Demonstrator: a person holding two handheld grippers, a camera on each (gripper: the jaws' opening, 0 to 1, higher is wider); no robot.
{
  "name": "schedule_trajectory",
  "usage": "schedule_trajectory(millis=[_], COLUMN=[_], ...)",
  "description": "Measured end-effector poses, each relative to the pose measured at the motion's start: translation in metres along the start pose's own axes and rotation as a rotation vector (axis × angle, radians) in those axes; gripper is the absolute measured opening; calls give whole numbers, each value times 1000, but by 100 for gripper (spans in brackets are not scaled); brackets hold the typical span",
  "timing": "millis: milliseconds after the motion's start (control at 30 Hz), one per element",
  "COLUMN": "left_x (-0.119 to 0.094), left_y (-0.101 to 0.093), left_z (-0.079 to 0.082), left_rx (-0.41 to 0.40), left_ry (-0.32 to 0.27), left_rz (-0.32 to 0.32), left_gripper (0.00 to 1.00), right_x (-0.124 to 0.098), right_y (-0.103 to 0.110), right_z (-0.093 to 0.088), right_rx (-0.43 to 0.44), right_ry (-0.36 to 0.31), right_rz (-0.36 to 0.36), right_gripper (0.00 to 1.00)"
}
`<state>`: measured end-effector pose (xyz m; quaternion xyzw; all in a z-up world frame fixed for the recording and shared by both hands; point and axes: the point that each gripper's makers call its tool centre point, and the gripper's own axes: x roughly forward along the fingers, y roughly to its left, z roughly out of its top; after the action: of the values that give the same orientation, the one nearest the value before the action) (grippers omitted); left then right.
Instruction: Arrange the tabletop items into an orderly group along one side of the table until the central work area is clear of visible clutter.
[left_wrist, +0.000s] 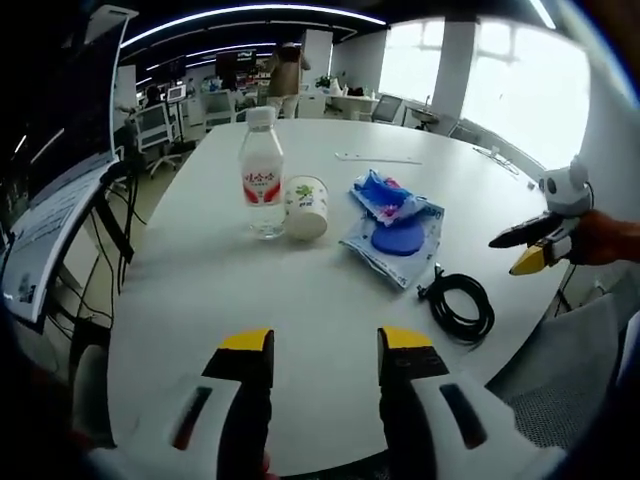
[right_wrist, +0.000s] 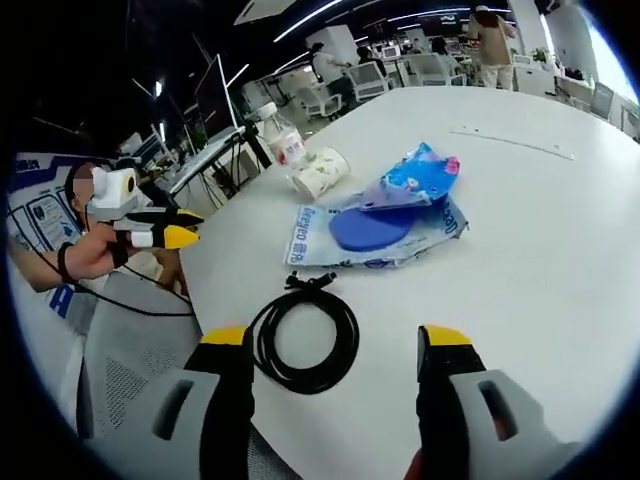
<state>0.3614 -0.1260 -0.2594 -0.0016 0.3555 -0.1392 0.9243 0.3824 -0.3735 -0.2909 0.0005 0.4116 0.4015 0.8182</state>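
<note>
Both hand-held grippers hover released over a white tabletop (left_wrist: 330, 300), holding nothing. Ahead of the left hand-held gripper (left_wrist: 325, 345) a water bottle (left_wrist: 262, 175) stands upright, touching or just beside a paper cup (left_wrist: 306, 207); right of these lie blue plastic packages (left_wrist: 395, 228) and a coiled black cable (left_wrist: 460, 303). The right hand-held gripper (right_wrist: 335, 340) sits just behind that cable (right_wrist: 305, 340), jaws spread wide, with the packages (right_wrist: 385, 225) beyond it.
</note>
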Motion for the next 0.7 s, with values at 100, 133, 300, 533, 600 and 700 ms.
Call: schedule_trajectory(millis=[100,133,300,533,600,700], left_x=[-1,-1,-2,-1,-1,-2], left_y=[-1,-1,0,-1,-1,0], left_z=[2,2,2,-2,-2,-2], left_rx=[1,1,1,-10,-6,-8], left_ry=[-2,-1,0,9,10,10], left_rz=[-3,-3,-4,-17,-17,-17], left_gripper=[41,41,41,41,41,41], right_x=[7,10,18,27,29,33], right_y=[4,6,8,11,11,10], right_z=[-2,-1,-2,0,-1,-4], right_rx=[-27,-34,-67,-59,-67,-80], right_ry=[21,25,47,39,47,66], right_rz=[7,10,12,21,18,13], right_gripper=[65,65,62,62,62,60])
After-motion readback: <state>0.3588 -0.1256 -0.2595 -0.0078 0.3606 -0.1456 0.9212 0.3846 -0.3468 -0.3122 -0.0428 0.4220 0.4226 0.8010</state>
